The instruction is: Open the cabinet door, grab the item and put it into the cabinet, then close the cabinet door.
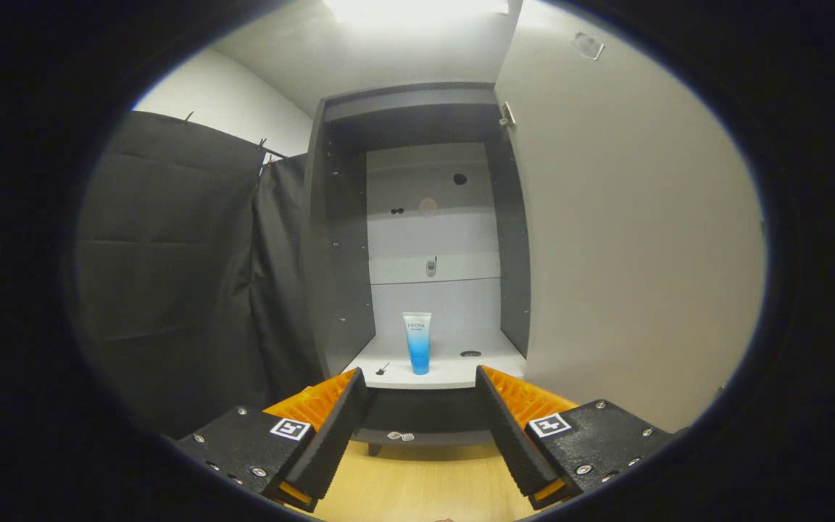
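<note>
Fingers first: my gripper (pixel 421 406) has them spread wide with nothing between them, just hanging in the air over the pale wood floor (pixel 425 482) a bit back from the cabinet (pixel 338 239). Makes sense to me, because the thing I was meant to stash, a white-to-blue tube (pixel 417 342), is already standing on its cap on the cabinet's bottom shelf (pixel 454 371), straight ahead beyond the fingertips and roughly centred between them. It's upright, apart from the side walls, set a little back from the front lip, so I'd guess it won't get clipped by the door.

That door (pixel 628 239) is swung fully open on my right, a big pale panel hinged at the top (pixel 508 116), standing almost edge-on next to the opening. So by my read only the closing is left, and open fingers are what I'd want for nudging or hooking that panel round. I can't make out a handle on it from here.

Inside, the cabinet has dark side walls with rows of peg holes, a light back panel with a few small holes, and a cable hole (pixel 470 354) in the shelf near the tube. To the left of the cabinet hangs black cloth (pixel 171 275) clipped along the top, with a white wall above it, and there's a bright light overhead.
</note>
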`<state>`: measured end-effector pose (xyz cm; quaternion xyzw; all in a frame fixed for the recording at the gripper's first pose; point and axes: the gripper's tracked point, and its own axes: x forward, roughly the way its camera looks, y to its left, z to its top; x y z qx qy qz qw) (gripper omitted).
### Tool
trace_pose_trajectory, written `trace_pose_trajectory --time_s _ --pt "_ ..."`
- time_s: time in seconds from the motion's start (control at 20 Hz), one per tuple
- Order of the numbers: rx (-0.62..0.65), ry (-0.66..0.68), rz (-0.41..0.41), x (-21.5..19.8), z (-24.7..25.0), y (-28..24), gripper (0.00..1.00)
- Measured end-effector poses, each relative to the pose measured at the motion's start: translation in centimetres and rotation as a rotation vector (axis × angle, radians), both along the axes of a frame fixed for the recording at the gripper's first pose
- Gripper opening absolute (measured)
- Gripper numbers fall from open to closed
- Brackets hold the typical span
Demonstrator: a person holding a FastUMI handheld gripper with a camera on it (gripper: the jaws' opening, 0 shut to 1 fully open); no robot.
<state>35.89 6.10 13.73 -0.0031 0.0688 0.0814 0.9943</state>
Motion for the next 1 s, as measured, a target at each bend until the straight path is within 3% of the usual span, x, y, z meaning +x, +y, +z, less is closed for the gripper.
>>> trace_pose_trajectory --time_s 0.6,1.0 --pt "-0.011 -0.002 -0.040 -9.6 0.4 -4.2 0.93" --pt "-0.019 -0.020 -0.177 -12.7 1.4 -11.2 0.93"
